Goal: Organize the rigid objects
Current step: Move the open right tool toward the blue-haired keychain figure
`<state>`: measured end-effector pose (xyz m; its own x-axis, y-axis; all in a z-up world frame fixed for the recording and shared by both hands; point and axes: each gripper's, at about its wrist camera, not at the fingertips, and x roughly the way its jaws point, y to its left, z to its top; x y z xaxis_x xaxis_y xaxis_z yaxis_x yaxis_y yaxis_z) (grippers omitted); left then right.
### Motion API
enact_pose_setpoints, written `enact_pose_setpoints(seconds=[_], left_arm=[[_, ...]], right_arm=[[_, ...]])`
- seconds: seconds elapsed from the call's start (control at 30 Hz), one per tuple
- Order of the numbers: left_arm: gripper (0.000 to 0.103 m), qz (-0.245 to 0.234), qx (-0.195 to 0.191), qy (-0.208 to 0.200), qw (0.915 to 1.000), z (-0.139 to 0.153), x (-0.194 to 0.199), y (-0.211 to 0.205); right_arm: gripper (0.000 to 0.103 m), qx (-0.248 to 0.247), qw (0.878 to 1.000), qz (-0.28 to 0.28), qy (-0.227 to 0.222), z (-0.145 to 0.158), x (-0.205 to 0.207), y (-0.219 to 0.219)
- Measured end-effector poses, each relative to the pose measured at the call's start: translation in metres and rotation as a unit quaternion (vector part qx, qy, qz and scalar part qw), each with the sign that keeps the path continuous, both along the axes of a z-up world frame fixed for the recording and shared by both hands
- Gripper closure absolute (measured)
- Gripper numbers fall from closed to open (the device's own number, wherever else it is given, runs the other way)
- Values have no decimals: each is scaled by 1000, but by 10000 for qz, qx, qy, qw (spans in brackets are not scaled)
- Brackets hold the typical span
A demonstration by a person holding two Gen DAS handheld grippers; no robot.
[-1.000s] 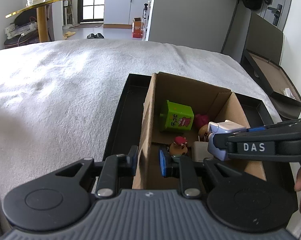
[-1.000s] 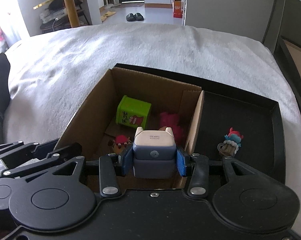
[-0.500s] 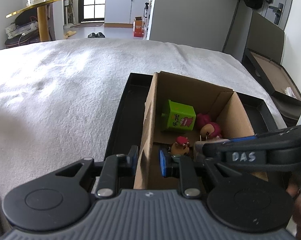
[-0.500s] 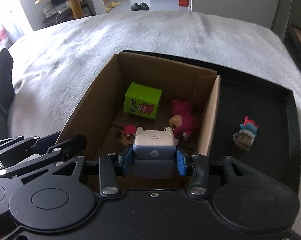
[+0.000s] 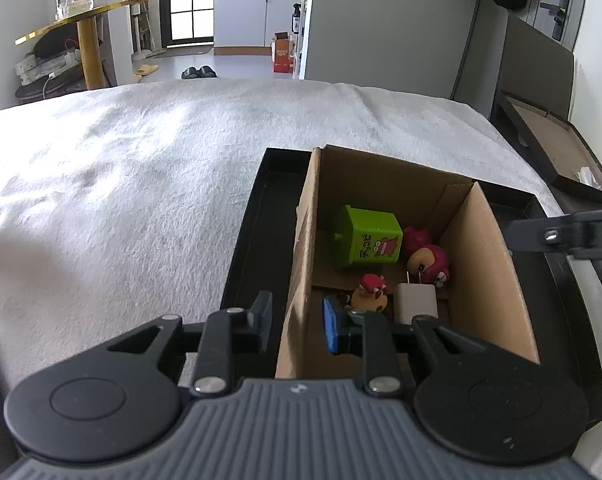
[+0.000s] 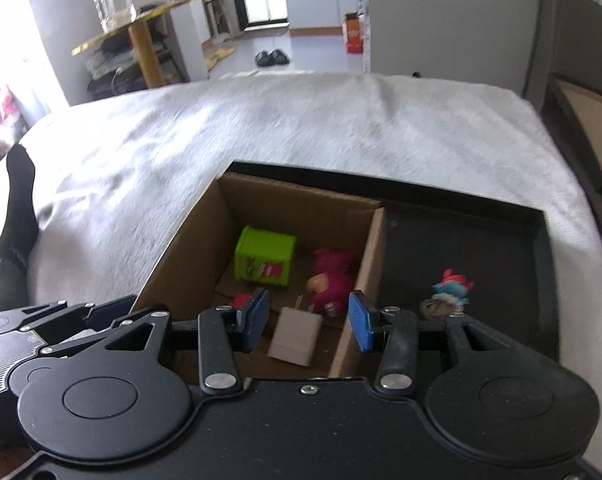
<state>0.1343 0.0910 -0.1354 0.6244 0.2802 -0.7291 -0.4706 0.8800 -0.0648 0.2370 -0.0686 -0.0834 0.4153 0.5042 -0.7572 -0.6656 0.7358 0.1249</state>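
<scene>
An open cardboard box [image 5: 485, 280] stands in a black tray [image 5: 253, 240] on the bed. Inside lie a green cube [image 5: 367, 238], a pink figure [image 5: 425, 258], a small red-capped figure [image 5: 371, 292] and a white plug block [image 5: 415, 300]. My left gripper [image 5: 297, 322] straddles the box's left wall; its jaws are opening and the pads stand just off the cardboard. My right gripper [image 6: 309, 318] hovers open above the box's near right corner with nothing between its pads. A blue and red figure [image 6: 451, 292] lies on the tray [image 6: 461, 240] right of the box.
A white blanket [image 5: 121, 200] covers the bed around the tray. A person's leg in a black sock [image 6: 15, 208] rests at the left. A flat open box [image 5: 553, 148] sits beyond the bed's right edge, and a gold side table [image 5: 85, 12] at the far left.
The blue and white block that my right gripper held is gone from between its pads and is out of sight. That gripper has risen and drawn back. My left gripper stayed on the wall.
</scene>
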Motion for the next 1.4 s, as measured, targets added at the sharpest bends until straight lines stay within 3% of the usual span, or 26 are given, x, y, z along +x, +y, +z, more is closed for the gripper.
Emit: enact_pose_setpoints(seconds=[0.17,0.53,0.83,1.1,1.4], left_arm=[[54,130,160,65,9998,3,2,1],[33,114,437,183,9988,11,11,-9],[28,98,525,325,9980,9,22,-13],[24,129,243,363,9990,5,29,-10],[23,166,223,371,9989,7,34,-8]], right_arm=[[58,76,9996,-262,-66,6,11,-25],[50,-37,9981,-616,39,-15,25,-51],[33,-64,9969,-784,93,-28,38,-67],[32,-70,9957,-892,239,-45,49,-76],[26,84,9950,-919,387,-60,62,-73]])
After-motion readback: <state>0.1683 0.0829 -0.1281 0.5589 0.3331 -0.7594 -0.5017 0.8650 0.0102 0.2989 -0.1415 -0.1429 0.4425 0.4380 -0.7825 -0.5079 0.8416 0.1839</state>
